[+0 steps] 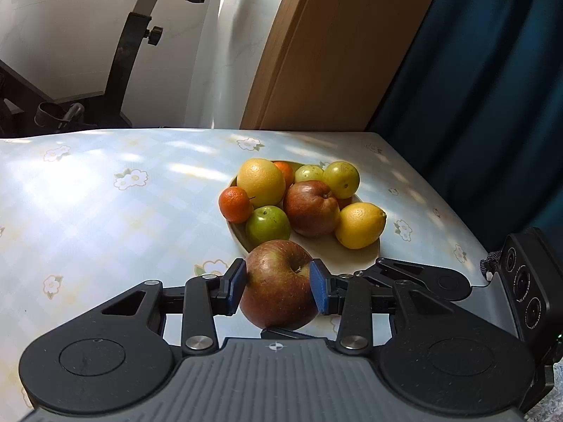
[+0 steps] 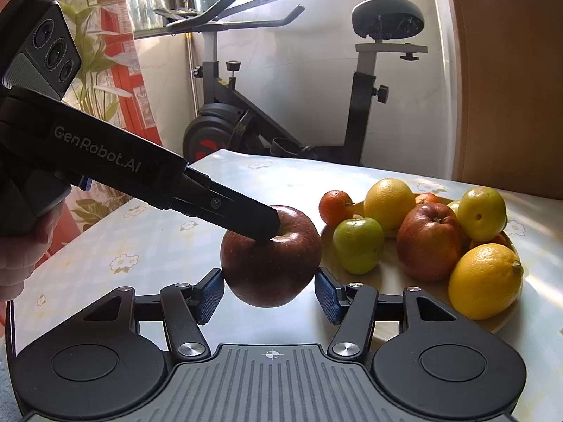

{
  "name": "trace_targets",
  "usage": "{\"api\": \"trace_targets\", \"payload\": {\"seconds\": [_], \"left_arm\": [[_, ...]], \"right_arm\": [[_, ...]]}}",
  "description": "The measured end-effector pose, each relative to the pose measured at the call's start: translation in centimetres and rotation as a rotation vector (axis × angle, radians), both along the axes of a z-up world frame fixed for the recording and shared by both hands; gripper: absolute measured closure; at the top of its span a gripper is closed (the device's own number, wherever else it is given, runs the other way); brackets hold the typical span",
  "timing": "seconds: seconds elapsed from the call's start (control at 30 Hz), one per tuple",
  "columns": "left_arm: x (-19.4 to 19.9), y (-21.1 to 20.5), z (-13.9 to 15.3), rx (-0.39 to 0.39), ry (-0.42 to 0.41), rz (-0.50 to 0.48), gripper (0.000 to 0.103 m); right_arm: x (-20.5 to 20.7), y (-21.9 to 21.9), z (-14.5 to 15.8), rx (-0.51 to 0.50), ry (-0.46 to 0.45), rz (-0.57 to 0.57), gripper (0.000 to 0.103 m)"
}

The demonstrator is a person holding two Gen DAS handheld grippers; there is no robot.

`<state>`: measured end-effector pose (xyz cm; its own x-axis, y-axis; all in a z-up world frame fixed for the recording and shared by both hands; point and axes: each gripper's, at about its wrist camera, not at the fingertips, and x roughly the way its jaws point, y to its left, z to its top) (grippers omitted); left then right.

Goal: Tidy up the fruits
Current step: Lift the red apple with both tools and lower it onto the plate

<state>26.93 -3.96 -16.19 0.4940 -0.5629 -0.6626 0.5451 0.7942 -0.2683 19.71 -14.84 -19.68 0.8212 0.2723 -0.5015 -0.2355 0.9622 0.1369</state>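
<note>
Both tools are looking the same: the left gripper [image 1: 278, 286] and the right gripper [image 2: 269, 292] are wearing matte black plastic, each with a grey ribbed plate at the back marked by a small white crosshair. Two round black discs are sitting either side of that plate, and silver screws are shining at the pivots of the black linkage bars. The jaws are ending in blue ridged pads [image 1: 319, 290]. Along the left tool's side, white lettering is reading "GenRobot.AI", and a black block with three round lenses is riding above it. A hand [image 2: 21, 246] is showing beneath, bare.
</note>
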Motion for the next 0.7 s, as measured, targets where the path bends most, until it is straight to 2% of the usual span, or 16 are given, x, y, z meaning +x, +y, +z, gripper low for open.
{"api": "trace_targets", "payload": {"seconds": [0.33,0.7], "left_arm": [[0.9,-4.9,0.5,0.004,-0.015,-0.063,0.061],[2.6,-7.1,-1.1,0.026,0.020,-0.073,0.061]], "right_arm": [[-0.8,-4.3,0.9,-0.027,0.000,-0.063,0.050],[0.4,-5.9,-0.6,-0.040,0.055,-0.099,0.050]]}}
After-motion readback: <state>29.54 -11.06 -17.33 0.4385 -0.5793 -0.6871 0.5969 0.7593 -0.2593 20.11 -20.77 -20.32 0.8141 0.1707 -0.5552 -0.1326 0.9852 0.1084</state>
